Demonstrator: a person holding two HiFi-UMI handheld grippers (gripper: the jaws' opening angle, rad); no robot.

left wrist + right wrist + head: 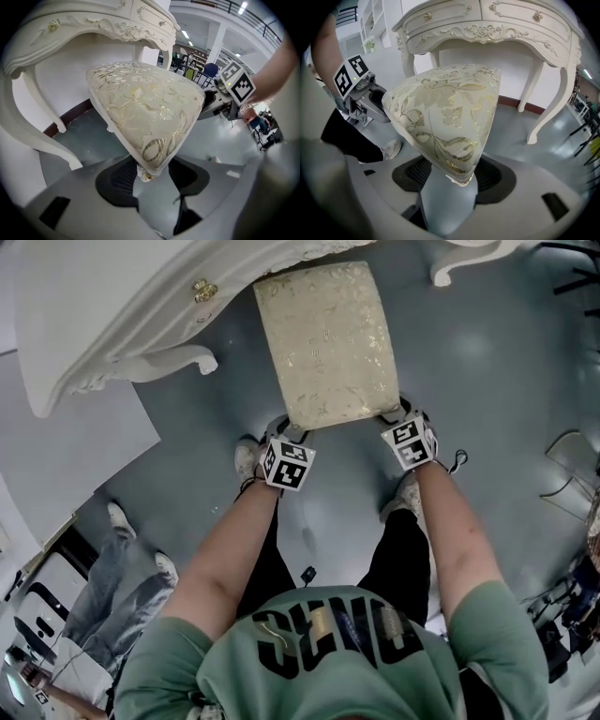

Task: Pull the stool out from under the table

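Observation:
The stool (328,338) has a cream cushion with gold leaf pattern and stands on the grey floor, its far end under the edge of the white carved table (122,296). My left gripper (289,427) is shut on the cushion's near left corner (149,159), with the pads against both sides of it. At the near right corner (457,164), my right gripper (398,413) grips the cushion in the same way. Each gripper view shows the cushion (145,108) (445,112) rising from between the jaws toward the table (487,28).
The table's curved legs (202,360) (450,273) stand either side of the stool's far end. My own shoes (248,457) are just behind the grippers. Another person's legs (122,577) are at lower left. A wire-frame chair (572,465) stands at the right.

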